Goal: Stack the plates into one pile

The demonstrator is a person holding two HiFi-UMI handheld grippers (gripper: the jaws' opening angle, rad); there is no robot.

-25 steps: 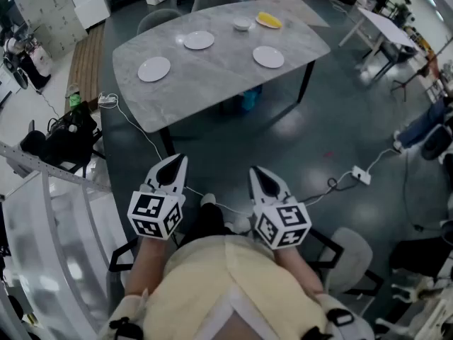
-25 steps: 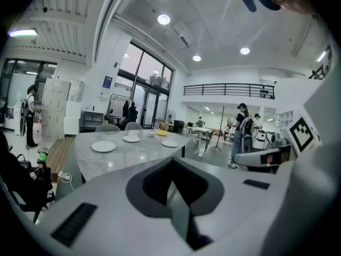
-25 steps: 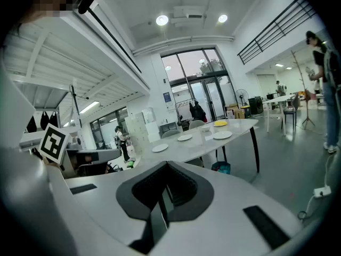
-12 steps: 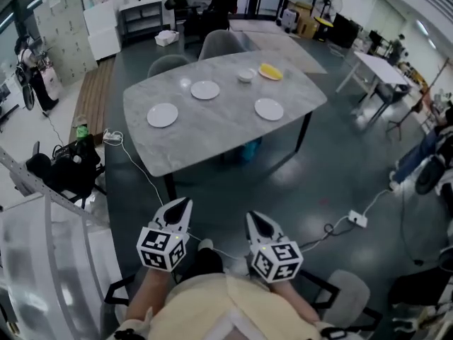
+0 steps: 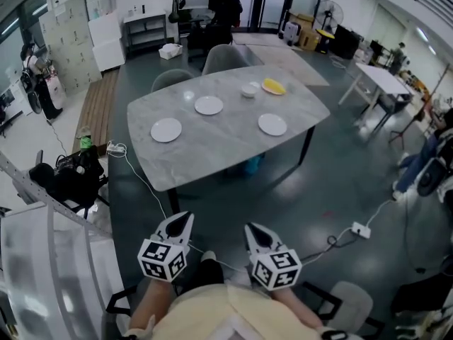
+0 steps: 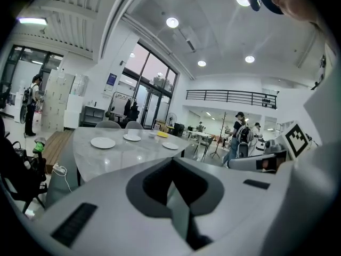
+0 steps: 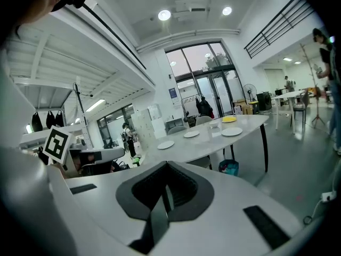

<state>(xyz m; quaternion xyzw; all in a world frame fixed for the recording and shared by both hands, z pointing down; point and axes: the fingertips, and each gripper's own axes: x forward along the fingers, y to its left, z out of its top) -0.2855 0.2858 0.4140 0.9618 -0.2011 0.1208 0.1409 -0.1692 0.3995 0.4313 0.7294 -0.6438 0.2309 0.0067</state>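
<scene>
Three white plates lie apart on a grey marble table (image 5: 212, 154) across the room: a left plate (image 5: 166, 129), a middle plate (image 5: 209, 105) and a right plate (image 5: 272, 125). Behind them sit a small white bowl (image 5: 249, 90) and a yellow dish (image 5: 273, 86). My left gripper (image 5: 181, 222) and right gripper (image 5: 253, 232) hang side by side in front of my body, far short of the table, both shut and empty. The left gripper view shows the plates (image 6: 103, 142) beyond the shut left gripper (image 6: 171, 185). The right gripper view shows them (image 7: 232, 132) beyond the shut right gripper (image 7: 164, 193).
Two grey chairs (image 5: 225, 55) stand at the table's far side, and a blue bin (image 5: 253, 165) sits under it. White cables and a power strip (image 5: 361, 230) lie on the dark floor. A black bag (image 5: 74, 176) and a glass railing are at left. People stand in the background.
The head view has tipped up, so the table and plates sit lower in the picture and more of the room shows. Both grippers remain shut, side by side.
</scene>
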